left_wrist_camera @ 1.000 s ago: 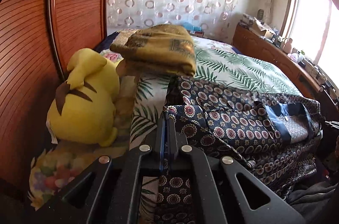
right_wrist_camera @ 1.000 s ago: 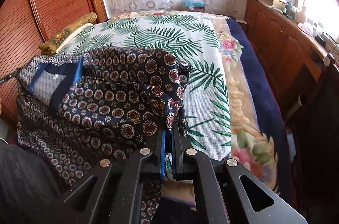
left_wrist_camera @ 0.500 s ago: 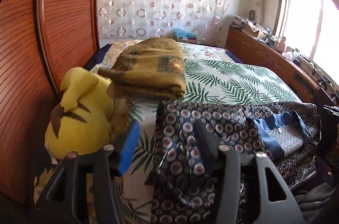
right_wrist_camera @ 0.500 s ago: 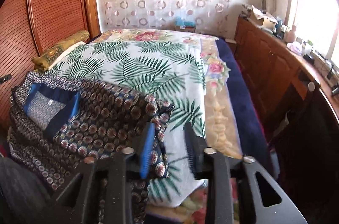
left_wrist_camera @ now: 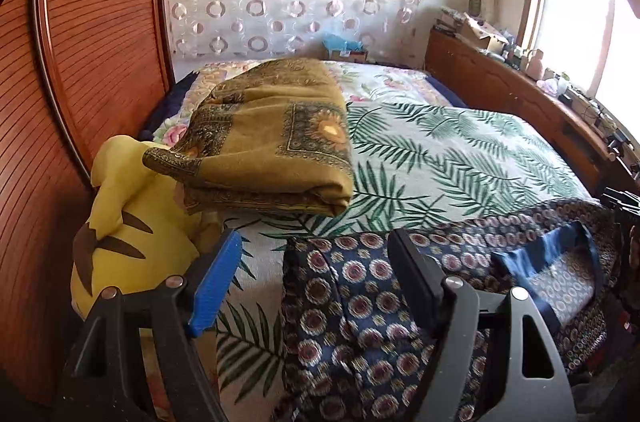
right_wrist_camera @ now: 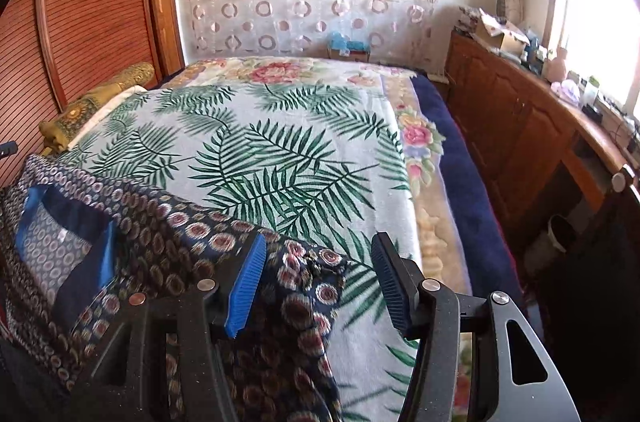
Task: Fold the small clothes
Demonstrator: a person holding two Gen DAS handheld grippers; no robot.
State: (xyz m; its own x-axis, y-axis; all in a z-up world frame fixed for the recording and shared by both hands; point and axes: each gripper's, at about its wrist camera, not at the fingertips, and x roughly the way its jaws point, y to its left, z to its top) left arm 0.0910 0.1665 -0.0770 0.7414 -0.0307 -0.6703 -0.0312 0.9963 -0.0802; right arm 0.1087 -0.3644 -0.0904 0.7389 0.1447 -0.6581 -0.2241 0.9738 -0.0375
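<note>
A dark blue garment [left_wrist_camera: 360,302] with a round medallion print and a plain blue neckline lies folded at the near edge of the bed. My left gripper [left_wrist_camera: 316,254] hovers over its left corner, jaws opening, the cloth lying below and between them without being pinched. In the right wrist view the same garment [right_wrist_camera: 160,254] spreads to the left, and my right gripper [right_wrist_camera: 318,262] stands over its right corner. Its jaws are opening too, and the pads do not press on the cloth.
A palm-leaf bedspread [left_wrist_camera: 440,150] covers the bed. A folded olive blanket [left_wrist_camera: 272,138] and a yellow plush toy [left_wrist_camera: 120,234] sit at the left by the wooden wardrobe [left_wrist_camera: 80,62]. A wooden sideboard [right_wrist_camera: 520,126] with clutter runs along the right under the window.
Both grippers were shut on the garment's corners a second ago; both have let go and spread their jaws. Both have drawn back, and the garment now lies on the bed.
</note>
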